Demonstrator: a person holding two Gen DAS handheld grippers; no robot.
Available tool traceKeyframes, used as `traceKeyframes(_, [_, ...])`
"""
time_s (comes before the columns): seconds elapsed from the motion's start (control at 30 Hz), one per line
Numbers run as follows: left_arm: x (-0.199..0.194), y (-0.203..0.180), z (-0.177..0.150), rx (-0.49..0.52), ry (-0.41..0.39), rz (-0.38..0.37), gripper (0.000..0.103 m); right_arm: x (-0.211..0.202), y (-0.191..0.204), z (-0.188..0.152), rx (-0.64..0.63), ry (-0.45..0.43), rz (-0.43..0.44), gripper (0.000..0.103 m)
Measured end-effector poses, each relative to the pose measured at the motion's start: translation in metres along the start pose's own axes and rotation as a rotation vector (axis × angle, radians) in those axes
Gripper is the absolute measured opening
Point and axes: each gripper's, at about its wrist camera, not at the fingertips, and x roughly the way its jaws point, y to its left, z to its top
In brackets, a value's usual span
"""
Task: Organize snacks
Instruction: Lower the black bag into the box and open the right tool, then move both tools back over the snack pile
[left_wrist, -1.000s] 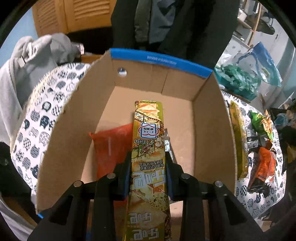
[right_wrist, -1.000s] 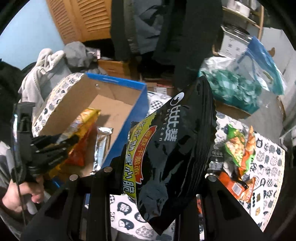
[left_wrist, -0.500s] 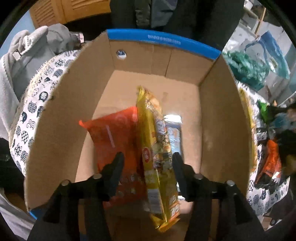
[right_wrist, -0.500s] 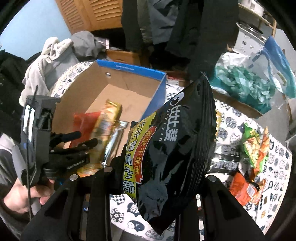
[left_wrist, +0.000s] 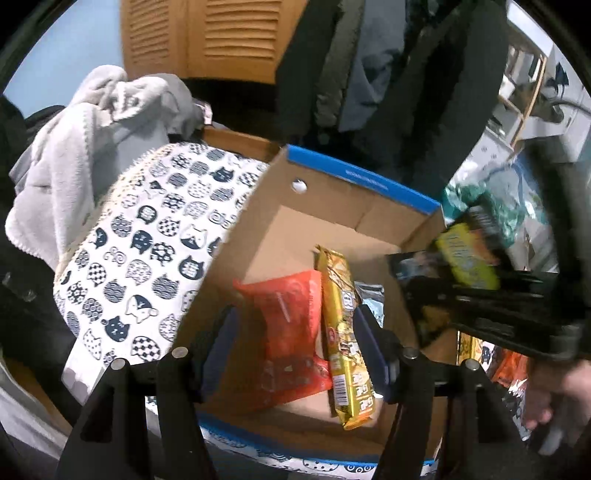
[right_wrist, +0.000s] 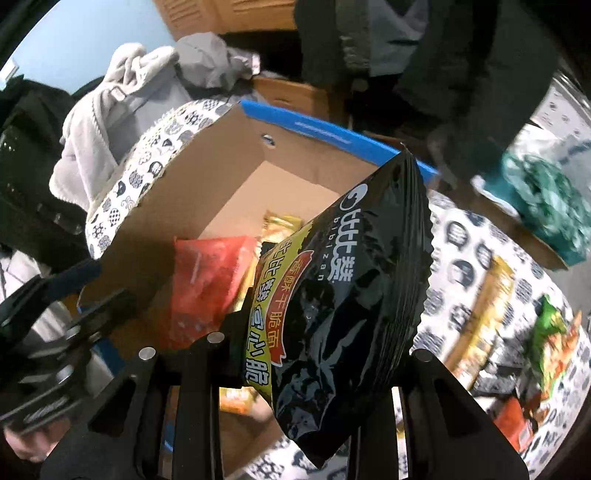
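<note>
The left claw (left_wrist: 295, 354) hangs with its jaws apart and nothing between them, above the near end of a cardboard box (left_wrist: 236, 266) with a blue rim. Inside the box a red snack bag (left_wrist: 291, 332) lies flat beside a long gold snack pack (left_wrist: 341, 332), the two touching along their edges; a silvery packet (left_wrist: 371, 299) peeks out on the far side of the gold one, mostly covered by it.

The right claw (right_wrist: 317, 354) is clamped on a black snack bag (right_wrist: 343, 295), which stands upright between the jaws and hovers over the box's right wall (right_wrist: 332, 136). That bag fills the middle of the right wrist view and hides much of the box floor and most of the gold pack. From the left wrist view, the same bag and claw come in blurred at the right edge (left_wrist: 465, 258), and their outline is hard to read.

The box sits on a surface covered by a cat-print cloth (left_wrist: 147, 258). More snacks lie loose on the cloth to the right of the box (right_wrist: 550, 332), smeared by motion. A grey garment (left_wrist: 92, 122) is heaped behind the surface, dark coats (left_wrist: 388, 66) hang beyond the box, and a teal bag (right_wrist: 546, 206) rests at the far right.
</note>
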Motion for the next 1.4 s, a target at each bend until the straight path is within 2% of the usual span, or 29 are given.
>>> traceKeyframes(0.3, [-0.018, 0.022, -0.001, -0.034, -0.049, 0.025, 0.070, 0.042, 0.009, 0.017, -0.034, 0.069, 0.016, 0.026])
traceKeyframes(0.4, [-0.017, 0.024, -0.001, -0.030, -0.047, 0.027, 0.070, 0.049, 0.008, 0.019, -0.031, 0.087, 0.028, 0.030])
traceKeyframes(0.47, [-0.017, 0.023, -0.002, -0.028, -0.042, 0.025, 0.070, 0.047, 0.008, 0.019, -0.035, 0.068, -0.002, 0.042])
traceKeyframes(0.5, [-0.017, 0.023, -0.002, -0.027, -0.042, 0.025, 0.070, 0.045, 0.008, 0.020, -0.038, 0.055, -0.014, 0.052])
traceKeyframes(0.53, [-0.018, 0.023, -0.001, -0.026, -0.045, 0.025, 0.070, 0.042, 0.007, 0.020, -0.039, 0.039, -0.022, 0.060])
traceKeyframes(0.63, [-0.020, 0.021, -0.002, -0.021, -0.057, 0.022, 0.070, 0.033, 0.007, 0.022, -0.046, 0.002, -0.041, 0.064])
traceKeyframes(1.03, [-0.025, 0.003, 0.000, 0.004, -0.077, -0.007, 0.070, -0.024, 0.009, 0.014, -0.059, -0.131, -0.099, 0.072])
traceKeyframes(1.13, [-0.028, -0.005, 0.000, 0.019, -0.086, -0.014, 0.073, -0.041, 0.006, 0.009, -0.054, -0.156, -0.115, 0.072])
traceKeyframes(1.4, [-0.035, -0.035, -0.002, 0.082, -0.105, -0.032, 0.074, -0.088, -0.015, -0.022, 0.004, -0.215, -0.149, 0.074])
